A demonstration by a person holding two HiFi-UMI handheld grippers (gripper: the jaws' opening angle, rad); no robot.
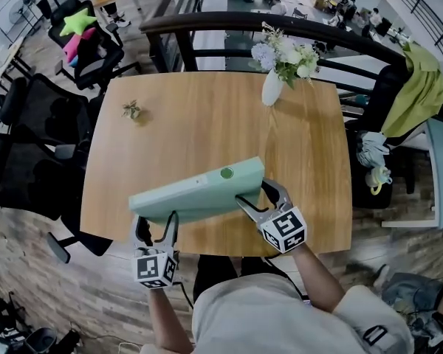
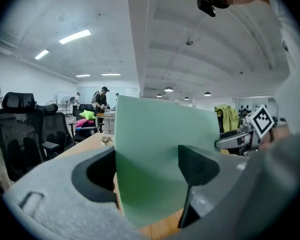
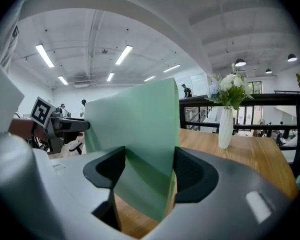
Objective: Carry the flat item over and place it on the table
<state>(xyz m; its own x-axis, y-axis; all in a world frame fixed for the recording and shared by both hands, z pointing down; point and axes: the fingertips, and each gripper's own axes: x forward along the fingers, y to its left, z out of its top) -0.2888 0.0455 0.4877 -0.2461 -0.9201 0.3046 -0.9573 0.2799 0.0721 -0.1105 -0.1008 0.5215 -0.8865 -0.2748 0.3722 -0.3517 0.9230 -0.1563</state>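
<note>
The flat pale-green item hangs tilted above the near edge of the wooden table, its right end higher. My left gripper is shut on its lower left end, and my right gripper is shut on its right end. In the left gripper view the green item stands upright between the dark pads of the left gripper. In the right gripper view the green item fills the gap of the right gripper, with the tabletop just below.
A white vase of flowers stands at the table's far edge, right of centre. A small dried sprig lies at the far left. Black office chairs stand to the left; a dark railing runs behind, and a cloth-draped chair stands at the right.
</note>
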